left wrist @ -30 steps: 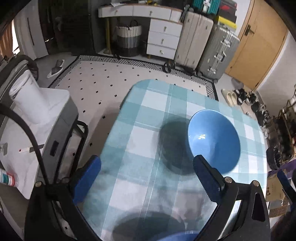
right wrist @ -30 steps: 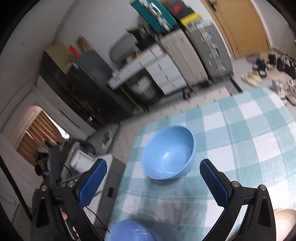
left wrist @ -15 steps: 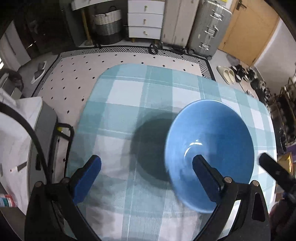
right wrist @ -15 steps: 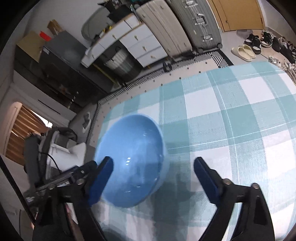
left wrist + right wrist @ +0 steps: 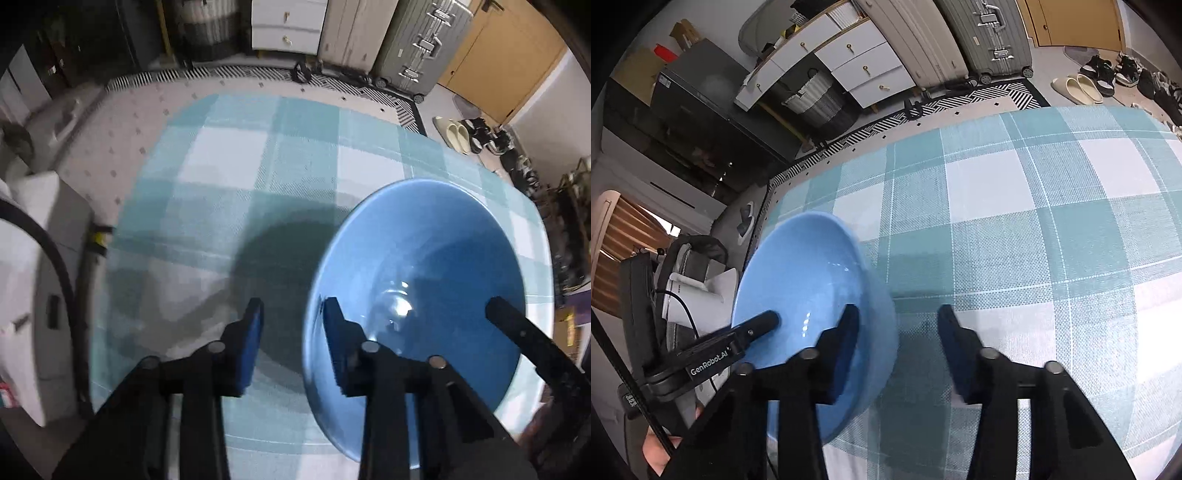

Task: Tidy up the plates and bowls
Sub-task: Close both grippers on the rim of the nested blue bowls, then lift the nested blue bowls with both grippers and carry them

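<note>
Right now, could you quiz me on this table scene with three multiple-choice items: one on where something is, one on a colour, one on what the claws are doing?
1. Where is the bowl?
A. on the floor
B. on the checked cloth
C. in a drawer

2. What colour is the bowl?
A. red
B. white
C. blue

3. How do the two claws stand to the bowl?
A. each straddles its rim, one finger inside
B. both lie flat on the cloth, away from it
C. one holds it upside down

Answers:
1 B: the bowl rests on the cloth.
2 C: it is blue inside and out.
3 A: the left claw and the right claw each have the rim in their gap, on opposite sides. Their jaws have just been closing but do not yet clamp it.
</note>
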`<state>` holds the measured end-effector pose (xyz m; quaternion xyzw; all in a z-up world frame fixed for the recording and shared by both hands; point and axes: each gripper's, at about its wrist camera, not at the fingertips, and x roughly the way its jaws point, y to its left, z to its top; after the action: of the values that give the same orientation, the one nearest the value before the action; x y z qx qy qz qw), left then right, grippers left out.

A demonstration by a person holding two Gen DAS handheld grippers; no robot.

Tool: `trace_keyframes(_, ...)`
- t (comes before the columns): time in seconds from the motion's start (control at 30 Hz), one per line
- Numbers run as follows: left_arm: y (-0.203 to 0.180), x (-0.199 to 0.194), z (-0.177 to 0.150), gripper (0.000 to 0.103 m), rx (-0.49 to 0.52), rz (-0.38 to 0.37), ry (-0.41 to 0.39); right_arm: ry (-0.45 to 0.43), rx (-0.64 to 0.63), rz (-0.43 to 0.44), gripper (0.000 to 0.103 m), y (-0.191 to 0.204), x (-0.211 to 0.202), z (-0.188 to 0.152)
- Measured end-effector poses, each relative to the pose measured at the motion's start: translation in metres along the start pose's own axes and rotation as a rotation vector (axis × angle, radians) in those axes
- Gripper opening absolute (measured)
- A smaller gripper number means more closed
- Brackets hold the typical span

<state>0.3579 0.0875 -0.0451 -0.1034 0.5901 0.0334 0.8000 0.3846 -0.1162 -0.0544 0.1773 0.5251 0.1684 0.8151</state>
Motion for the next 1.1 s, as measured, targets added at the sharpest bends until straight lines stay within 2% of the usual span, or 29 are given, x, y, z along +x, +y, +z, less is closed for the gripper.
trace_keyframes(0.07,-0.002,0.000,-0.001,0.025,0.002,-0.009,-0.003,0.008,0.010,0.004,0.031,-0.001,0.002,0.001)
trace_keyframes(0.13,-0.003,0.000,-0.002,0.021,0.002,-0.022,-0.006,0.029,0.011,-0.006,0.029,-0.001,0.006,0.001)
trace_keyframes(0.17,-0.004,0.000,-0.002,0.020,0.003,-0.025,-0.006,0.029,0.012,-0.009,0.023,0.000,0.006,0.001)
trace_keyframes(0.2,-0.005,-0.001,-0.003,0.017,0.003,-0.031,-0.004,0.036,0.005,0.002,0.014,0.003,0.007,0.001)
trace_keyframes(0.27,-0.009,-0.001,-0.004,0.007,0.023,-0.041,-0.003,0.035,-0.020,-0.020,0.011,0.010,0.007,0.001)
trace_keyframes(0.37,-0.012,-0.005,-0.005,0.006,0.047,-0.042,-0.012,0.033,-0.042,-0.056,0.009,0.016,0.008,0.000)
trace_keyframes(0.67,-0.005,-0.019,-0.012,0.005,0.033,-0.076,-0.018,0.024,-0.062,-0.054,0.008,0.017,0.005,-0.004)
trace_keyframes(0.87,-0.005,-0.036,-0.025,0.005,0.042,-0.086,-0.028,0.007,-0.068,-0.050,0.008,0.025,-0.016,-0.011)
trace_keyframes(1.1,0.003,-0.068,-0.055,0.005,0.026,-0.126,-0.058,-0.015,-0.080,-0.022,0.008,0.035,-0.050,-0.039)
